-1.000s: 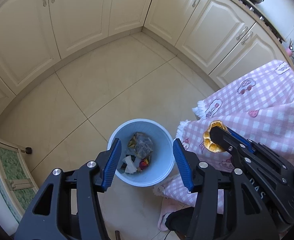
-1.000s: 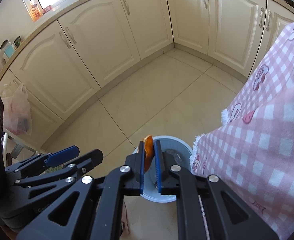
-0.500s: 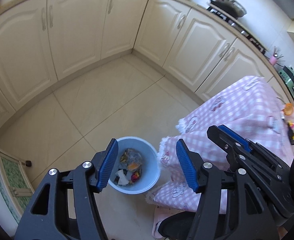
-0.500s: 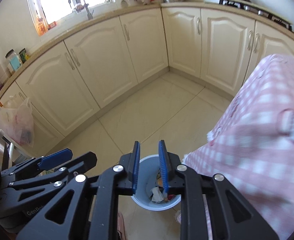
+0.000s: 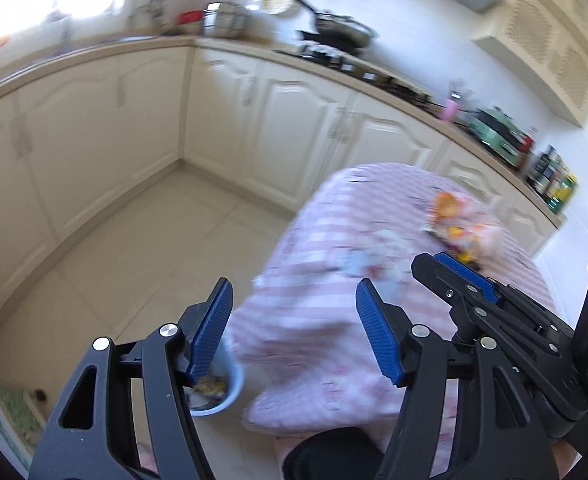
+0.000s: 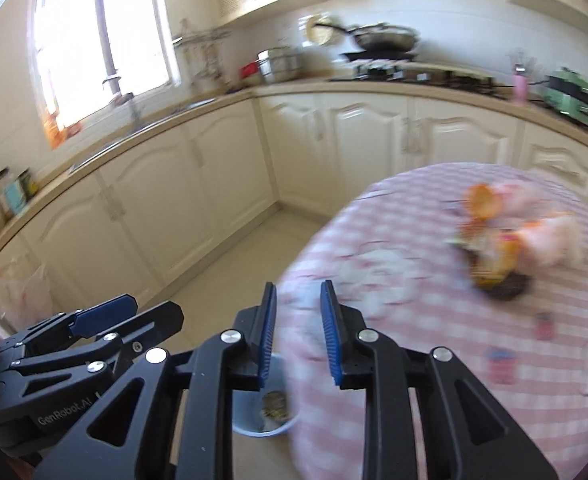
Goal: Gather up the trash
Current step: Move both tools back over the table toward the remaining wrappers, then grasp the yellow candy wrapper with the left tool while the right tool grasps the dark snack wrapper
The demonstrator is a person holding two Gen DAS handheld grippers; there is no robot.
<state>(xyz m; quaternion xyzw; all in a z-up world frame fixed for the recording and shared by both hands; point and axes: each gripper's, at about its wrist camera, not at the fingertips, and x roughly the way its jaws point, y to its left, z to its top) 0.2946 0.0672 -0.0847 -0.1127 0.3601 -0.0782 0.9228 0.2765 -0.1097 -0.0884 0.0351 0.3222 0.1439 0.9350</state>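
Observation:
The pale blue trash bin stands on the floor by the table, low between my left gripper's arms, with scraps inside. It also shows under my right gripper as the bin. A blurred pile of trash, orange peel and wrappers, lies on the pink checked tablecloth. In the right wrist view the pile sits to the upper right on the cloth. My left gripper is open and still widening, with nothing between its pads. My right gripper has a narrow gap, is opening, and is empty.
Cream cabinets run along two walls under a counter holding a stove with a pan. A window is at the left. A white plastic bag hangs at the far left. Beige floor tiles lie ahead of the bin.
Both grippers rose and tipped up from over the bin toward the tabletop. The orange peel left the right gripper's jaws and lay in the bin. Both jaws opened wider.

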